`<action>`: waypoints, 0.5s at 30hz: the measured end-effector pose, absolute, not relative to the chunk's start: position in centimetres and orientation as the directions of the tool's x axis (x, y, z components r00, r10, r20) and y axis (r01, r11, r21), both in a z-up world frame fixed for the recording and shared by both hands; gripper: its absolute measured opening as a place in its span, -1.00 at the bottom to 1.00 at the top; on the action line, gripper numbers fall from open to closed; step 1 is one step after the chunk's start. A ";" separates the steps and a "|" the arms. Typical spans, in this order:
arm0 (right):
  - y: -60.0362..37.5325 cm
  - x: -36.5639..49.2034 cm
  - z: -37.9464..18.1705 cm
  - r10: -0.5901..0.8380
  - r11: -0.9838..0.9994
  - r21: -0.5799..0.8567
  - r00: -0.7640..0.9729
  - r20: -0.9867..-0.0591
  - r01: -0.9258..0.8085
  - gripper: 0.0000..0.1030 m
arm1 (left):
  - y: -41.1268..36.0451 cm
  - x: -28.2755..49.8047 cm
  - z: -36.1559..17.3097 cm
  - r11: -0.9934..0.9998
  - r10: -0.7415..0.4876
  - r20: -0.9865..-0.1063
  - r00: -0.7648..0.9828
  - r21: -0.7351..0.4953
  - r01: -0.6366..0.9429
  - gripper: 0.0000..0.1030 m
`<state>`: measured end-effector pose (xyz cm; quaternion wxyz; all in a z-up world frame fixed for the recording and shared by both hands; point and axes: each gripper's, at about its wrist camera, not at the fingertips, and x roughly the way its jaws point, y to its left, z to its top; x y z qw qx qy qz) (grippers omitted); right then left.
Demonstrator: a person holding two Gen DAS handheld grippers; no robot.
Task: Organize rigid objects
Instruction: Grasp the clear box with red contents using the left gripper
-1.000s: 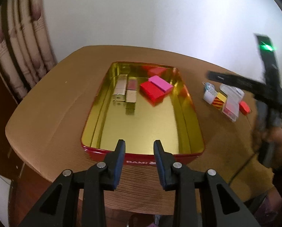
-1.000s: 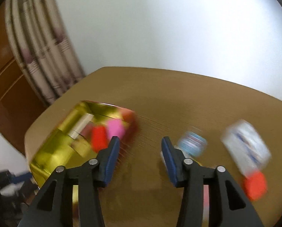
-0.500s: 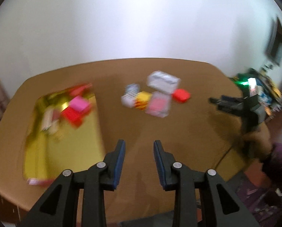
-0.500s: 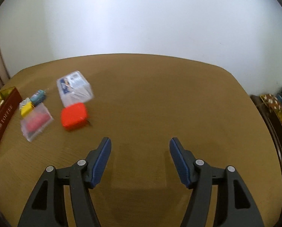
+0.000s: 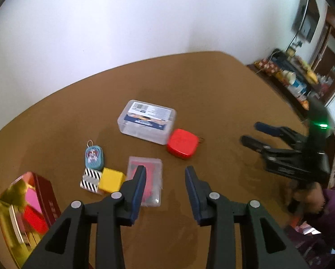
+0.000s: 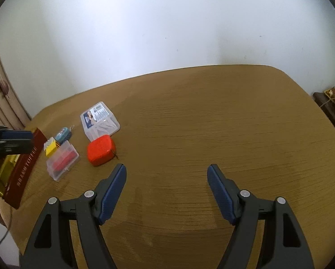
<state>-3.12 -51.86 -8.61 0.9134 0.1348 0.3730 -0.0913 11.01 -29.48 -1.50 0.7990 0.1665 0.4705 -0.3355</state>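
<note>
So the biggest thing on the wooden table [image 6: 212, 123] is the red tin with the gold inside [image 5: 21, 208]. I'll use it as the reference for everything. It already holds a pink block [image 5: 31, 196], a red block [image 5: 36, 220] and something pale along one wall that's too blurry to name.

All the loose stuff sits in one cluster beside the tin, on its long-wall side:
- clear lidded box with a printed label [image 5: 147, 122], farthest from the tin
- flat clear case with red bits inside [image 5: 148, 179], nearer to it
- red square case with a little ring [image 5: 182, 143], touching the labelled box's corner, on the cluster's outer edge away from the tin
- yellow cube [image 5: 111, 180] and a black-and-white striped cube [image 5: 90, 180], touching each other, closest to the tin
- small teal oval keychain [image 5: 94, 154], right behind the striped cube

Left gripper [image 5: 165, 190] hangs over the flat clear case, jaws easing apart, nothing between them. Right gripper [image 6: 167, 188] is out past the red case, over bare table well away from the tin, jaws spreading wide, also empty.

My read is that the next pick is just being lined up. I'd go for the flat case with the left: open wider than its short side first, come straight down so the pads land on its two long edges, and don't nudge the yellow cube next door. The slick plastic could squirt out if it's pinched off-centre. The right could take the red case, which is the nearest piece to it.
</note>
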 end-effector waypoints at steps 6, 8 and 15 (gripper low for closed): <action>-51.8 -3.3 -8.5 -0.030 0.949 0.208 0.722 -0.691 0.238 0.43 | -29.4 14.3 -4.6 0.756 -0.281 -0.908 0.312 -0.009 0.654 -0.29; -51.9 -3.2 -8.5 -0.023 0.947 0.217 0.724 -0.689 0.236 0.44 | -29.7 15.0 -5.4 0.753 -0.265 -0.918 0.297 -0.005 0.658 -0.29; -51.8 -2.9 -8.7 -0.010 0.944 0.233 0.724 -0.690 0.236 0.44 | -30.1 15.3 -6.4 0.730 -0.245 -0.936 0.253 -0.006 0.683 -0.25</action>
